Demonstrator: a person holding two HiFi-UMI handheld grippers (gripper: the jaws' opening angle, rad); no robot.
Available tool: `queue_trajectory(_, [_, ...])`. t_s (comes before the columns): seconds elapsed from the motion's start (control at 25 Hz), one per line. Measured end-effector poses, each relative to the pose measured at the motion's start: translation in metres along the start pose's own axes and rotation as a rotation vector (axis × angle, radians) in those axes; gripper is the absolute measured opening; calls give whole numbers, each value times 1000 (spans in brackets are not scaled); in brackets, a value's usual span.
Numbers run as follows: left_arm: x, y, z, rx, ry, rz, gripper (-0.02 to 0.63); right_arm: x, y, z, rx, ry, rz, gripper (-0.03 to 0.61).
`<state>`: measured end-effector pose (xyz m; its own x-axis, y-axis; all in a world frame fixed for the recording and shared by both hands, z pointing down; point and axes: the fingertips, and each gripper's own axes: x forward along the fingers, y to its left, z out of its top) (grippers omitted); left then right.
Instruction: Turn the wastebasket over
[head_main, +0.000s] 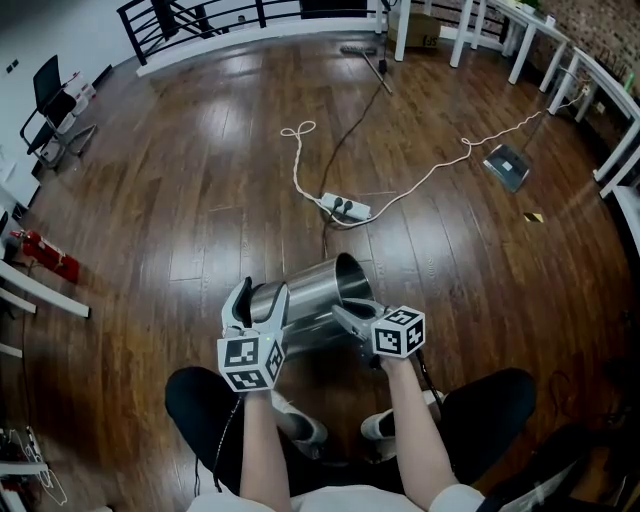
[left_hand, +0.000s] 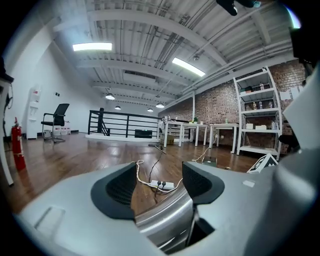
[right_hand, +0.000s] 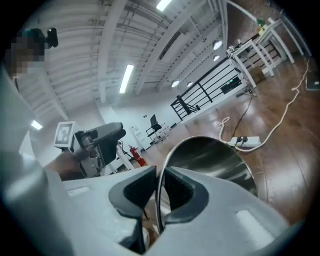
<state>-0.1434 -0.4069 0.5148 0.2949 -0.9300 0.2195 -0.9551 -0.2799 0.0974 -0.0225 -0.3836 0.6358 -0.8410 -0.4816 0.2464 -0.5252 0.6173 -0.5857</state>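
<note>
A shiny steel wastebasket (head_main: 320, 290) lies on its side off the wooden floor, its open mouth facing away from me and to the right. My right gripper (head_main: 347, 314) is shut on the thin rim of that mouth; in the right gripper view the rim edge (right_hand: 159, 200) runs between the dark pads of the right gripper (right_hand: 159, 187). My left gripper (head_main: 258, 292) straddles the closed base end with its jaws wide. In the left gripper view the steel body (left_hand: 165, 220) sits low between the jaws of the left gripper (left_hand: 157, 182), and the pads show no contact with it.
A white power strip (head_main: 345, 207) with looping cables (head_main: 300, 150) lies on the floor beyond the basket. A grey dustpan (head_main: 508, 165) sits far right, white tables (head_main: 600, 90) line the right wall. A red fire extinguisher (head_main: 40, 255) and a chair (head_main: 50, 100) stand at left. My shoes (head_main: 300, 428) are below.
</note>
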Motion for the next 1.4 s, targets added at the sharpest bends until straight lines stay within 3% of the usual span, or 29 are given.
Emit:
queue_trajectory(0.16, [7, -7, -10, -3, 31, -15, 313, -25, -45, -1, 33, 17, -165, 61])
queue_trajectory(0.36, [14, -13, -19, -4, 49, -25, 313, -81, -130, -36, 102, 174, -550, 102])
queue_trajectory(0.44, [17, -17, -25, -2, 64, -32, 313, -101, -153, -56, 104, 245, -649, 110])
queue_trajectory(0.72, [24, -33, -33, 11, 99, -60, 313, -103, -156, -53, 13, 238, -736, 112])
queue_trajectory(1.08, [22, -39, -31, 28, 106, -67, 313, -108, -151, -60, 54, 225, -740, 112])
queue_trajectory(1.24, [18, -45, -43, 0, 121, -70, 313, -112, -149, -69, 50, 230, -763, 112])
queue_trajectory(1.4, [21, -49, -54, 37, 139, -79, 313, -112, -150, -68, 52, 223, -745, 115])
